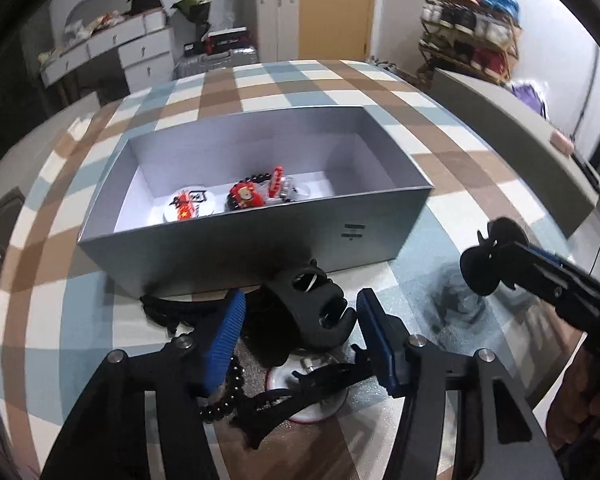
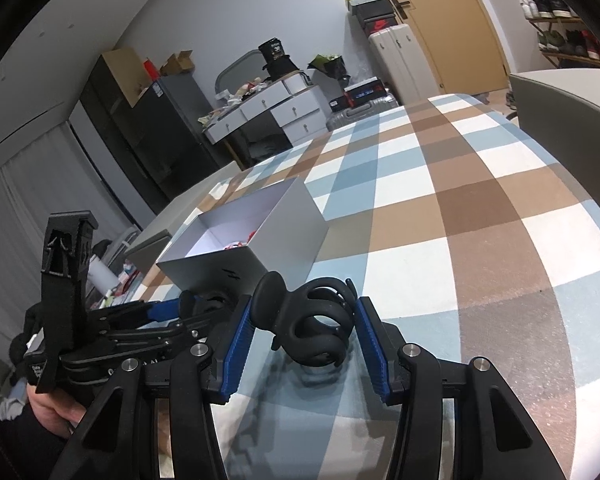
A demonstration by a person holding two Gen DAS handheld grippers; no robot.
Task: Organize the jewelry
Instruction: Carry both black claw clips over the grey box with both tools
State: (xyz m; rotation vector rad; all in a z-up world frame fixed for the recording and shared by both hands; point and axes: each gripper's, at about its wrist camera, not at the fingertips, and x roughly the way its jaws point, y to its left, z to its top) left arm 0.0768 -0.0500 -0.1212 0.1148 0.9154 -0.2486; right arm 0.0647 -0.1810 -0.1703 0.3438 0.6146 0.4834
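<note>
A grey open box [image 1: 260,240] stands on the checked tablecloth; inside lie red and black trinkets [image 1: 246,196] and a white round piece with red [image 1: 186,206]. My left gripper [image 1: 298,320] is open around a black hair claw clip [image 1: 314,312] lying in front of the box, over a black bead bracelet [image 1: 226,392] and a white-red round item [image 1: 300,384]. My right gripper [image 2: 304,332] is shut on another black claw clip [image 2: 312,320], held above the cloth right of the box [image 2: 256,240]. It also shows in the left wrist view [image 1: 488,260].
A grey box lid or panel [image 1: 520,148] lies at the right of the table. Another black strap-like piece [image 1: 168,308] lies left of my left fingers. Beyond the table are drawers, suitcases and a shoe rack.
</note>
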